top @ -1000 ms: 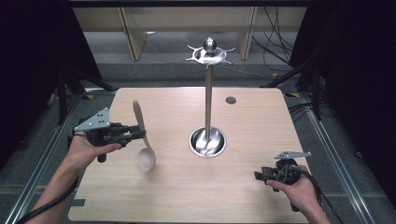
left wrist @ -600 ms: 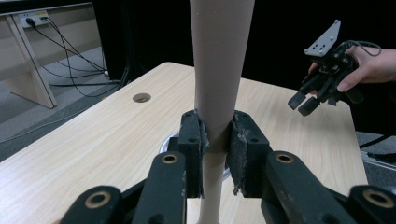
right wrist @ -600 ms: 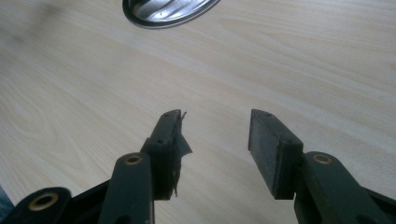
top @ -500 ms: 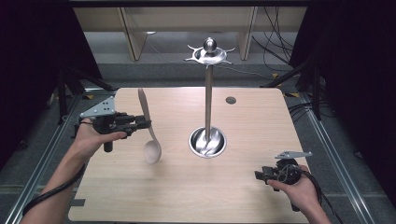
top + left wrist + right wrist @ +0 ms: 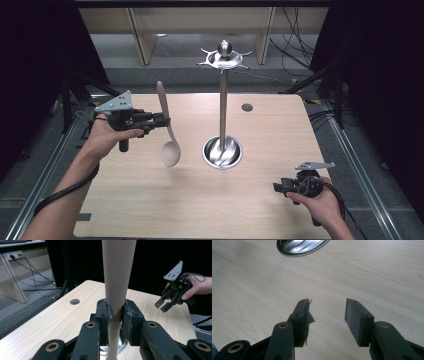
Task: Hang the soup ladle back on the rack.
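Dark room, pale wooden tabletop (image 5: 150, 200) — my left hand-held gripper (image 5: 162, 121) clamps wooden spoon (image 5: 169, 137) mid-handle, bowl down, held above tabletop left of metal stand (image 5: 222, 107). Keep spoon upright, approach stand's top hooks slowly. Right hand-held gripper (image 5: 276, 187) open, empty, near right.

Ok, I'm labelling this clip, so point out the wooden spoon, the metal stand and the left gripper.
wooden spoon (image 5: 171, 153), high view, on its bowl.
metal stand (image 5: 223, 107), high view, on its upright pole.
left gripper (image 5: 115, 312), left gripper view, midway between its fingertips, which clamp the spoon's handle.
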Tool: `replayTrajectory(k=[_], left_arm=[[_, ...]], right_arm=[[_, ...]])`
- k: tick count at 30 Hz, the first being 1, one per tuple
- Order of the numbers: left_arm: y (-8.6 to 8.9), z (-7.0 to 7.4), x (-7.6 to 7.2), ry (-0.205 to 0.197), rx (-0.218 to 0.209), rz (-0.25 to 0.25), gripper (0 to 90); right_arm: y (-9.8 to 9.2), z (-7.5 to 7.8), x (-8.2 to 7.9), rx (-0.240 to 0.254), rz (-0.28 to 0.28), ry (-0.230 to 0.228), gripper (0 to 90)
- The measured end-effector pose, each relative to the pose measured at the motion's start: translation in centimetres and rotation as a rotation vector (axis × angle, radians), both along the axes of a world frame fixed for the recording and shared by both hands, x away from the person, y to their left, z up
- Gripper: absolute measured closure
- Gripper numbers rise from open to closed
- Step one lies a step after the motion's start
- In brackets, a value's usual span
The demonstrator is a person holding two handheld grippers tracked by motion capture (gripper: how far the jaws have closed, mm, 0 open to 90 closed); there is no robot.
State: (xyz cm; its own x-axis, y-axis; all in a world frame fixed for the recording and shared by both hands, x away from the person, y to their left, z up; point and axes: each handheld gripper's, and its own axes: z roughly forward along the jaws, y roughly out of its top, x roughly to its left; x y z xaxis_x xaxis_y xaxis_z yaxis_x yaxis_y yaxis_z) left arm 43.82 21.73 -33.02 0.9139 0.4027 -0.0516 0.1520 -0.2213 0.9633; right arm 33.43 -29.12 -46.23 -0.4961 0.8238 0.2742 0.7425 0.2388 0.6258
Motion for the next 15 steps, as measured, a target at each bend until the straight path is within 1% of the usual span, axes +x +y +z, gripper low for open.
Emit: replayTrajectory(k=[5, 6, 7, 8, 10, 15], left_arm=[[-0.6, 0.4, 0.5, 0.003, 0.005, -0.013, 75.2], [-0.8, 0.5, 0.7, 0.003, 0.001, -0.018, 75.2], [-0.8, 0.5, 0.7, 0.003, 0.001, -0.018, 75.2], [-0.8, 0.6, 0.7, 0.005, 0.008, -0.018, 75.2], [-1.0, 0.8, 0.9, 0.005, 0.007, -0.021, 75.1], [-1.4, 1.1, 1.2, 0.004, 0.007, -0.026, 75.2]], right_arm=[[0.0, 0.0, 0.0, -0.002, -0.002, 0.000, 55.0], [0.0, 0.0, 0.0, -0.001, -0.002, -0.001, 55.0], [0.1, 0.0, 0.0, 0.003, -0.012, 0.007, 55.0], [0.0, 0.0, 0.0, -0.003, -0.002, -0.002, 55.0], [0.0, 0.0, 0.0, -0.012, -0.004, -0.002, 55.0], [0.0, 0.0, 0.1, -0.012, -0.002, -0.003, 55.0]])
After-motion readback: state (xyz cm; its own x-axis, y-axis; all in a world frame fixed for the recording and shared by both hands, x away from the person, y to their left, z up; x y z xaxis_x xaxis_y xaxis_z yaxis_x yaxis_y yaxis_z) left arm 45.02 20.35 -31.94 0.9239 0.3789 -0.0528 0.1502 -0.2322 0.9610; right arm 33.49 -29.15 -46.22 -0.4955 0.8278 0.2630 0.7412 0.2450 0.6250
